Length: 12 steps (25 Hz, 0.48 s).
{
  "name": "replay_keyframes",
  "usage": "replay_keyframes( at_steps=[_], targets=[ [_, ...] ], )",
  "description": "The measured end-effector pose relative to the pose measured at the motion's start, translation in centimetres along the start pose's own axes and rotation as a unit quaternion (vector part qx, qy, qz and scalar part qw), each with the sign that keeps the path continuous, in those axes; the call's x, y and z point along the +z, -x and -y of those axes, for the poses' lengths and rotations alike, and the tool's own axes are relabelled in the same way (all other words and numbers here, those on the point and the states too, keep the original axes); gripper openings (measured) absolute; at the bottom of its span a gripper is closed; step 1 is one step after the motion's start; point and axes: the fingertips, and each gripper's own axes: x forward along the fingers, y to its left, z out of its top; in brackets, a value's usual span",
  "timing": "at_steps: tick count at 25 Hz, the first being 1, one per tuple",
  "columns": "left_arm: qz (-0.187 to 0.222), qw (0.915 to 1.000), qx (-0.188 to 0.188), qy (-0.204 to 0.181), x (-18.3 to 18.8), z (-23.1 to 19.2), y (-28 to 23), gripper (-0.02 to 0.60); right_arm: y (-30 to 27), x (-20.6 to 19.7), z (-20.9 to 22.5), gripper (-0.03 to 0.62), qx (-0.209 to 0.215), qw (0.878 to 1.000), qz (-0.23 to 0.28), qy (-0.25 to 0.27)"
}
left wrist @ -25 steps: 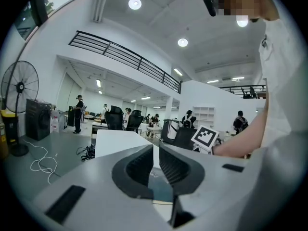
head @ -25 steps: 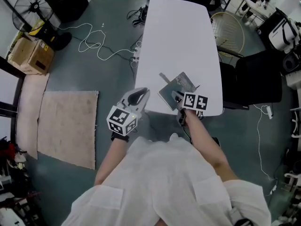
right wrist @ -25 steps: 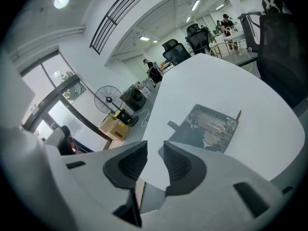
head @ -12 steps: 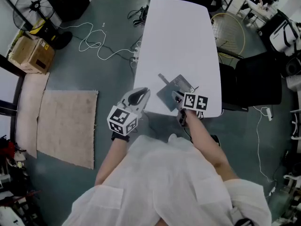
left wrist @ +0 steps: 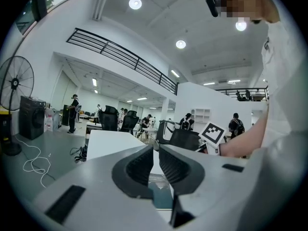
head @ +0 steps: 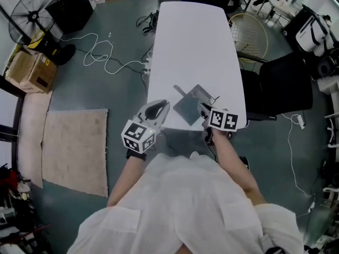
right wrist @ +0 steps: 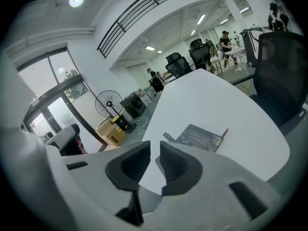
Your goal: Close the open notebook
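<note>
Both forearms reach forward from the white-clad torso at the bottom of the head view, one gripper in each hand. The left gripper [head: 162, 106] sits left of centre, angled up and to the right, roughly level, with its tips at the near left corner of the white table [head: 193, 41] and its marker cube [head: 139, 135] lower down over the grey floor. Its jaws stand almost together with a slim gap, and nothing is between them. The right gripper [head: 203, 109] comes in from the lower right, tilted downward, with its marker cube [head: 223, 119] just behind the tips. Its jaws have just been closing and now leave only a narrow slit, with nothing in it. There is one notebook [head: 189, 106], lying flat near the table's near edge, just right of the picture's centre, between the two grippers. In the right gripper view it lies a little beyond the jaws, untouched, patterned cover up and apparently closed, with a dark strap at its left end and a thin ribbon at its right corner. Otherwise the head view shows one floor fan [head: 32, 8] and one cardboard box [head: 29, 69] at the upper left. One pale rug [head: 74, 150] lies at the left, and one black office chair [head: 275, 86] stands right of the table.
</note>
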Motion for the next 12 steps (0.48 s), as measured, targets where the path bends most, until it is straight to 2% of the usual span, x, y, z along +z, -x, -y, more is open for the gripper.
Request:
replay_keyframes(
  at_steps=[6,12],
  targets=[
    [-0.002,0.9999,-0.013,-0.003,0.5,0.6,0.9,0.035,4.1,0.5,0.4,0.005,-0.017,0.998,0.046,0.043],
    [-0.007,0.9997,-0.023,-0.008,0.4,0.9,2.4,0.034,9.2,2.0,-0.5,0.005,-0.022,0.987,0.131,0.093]
  ],
)
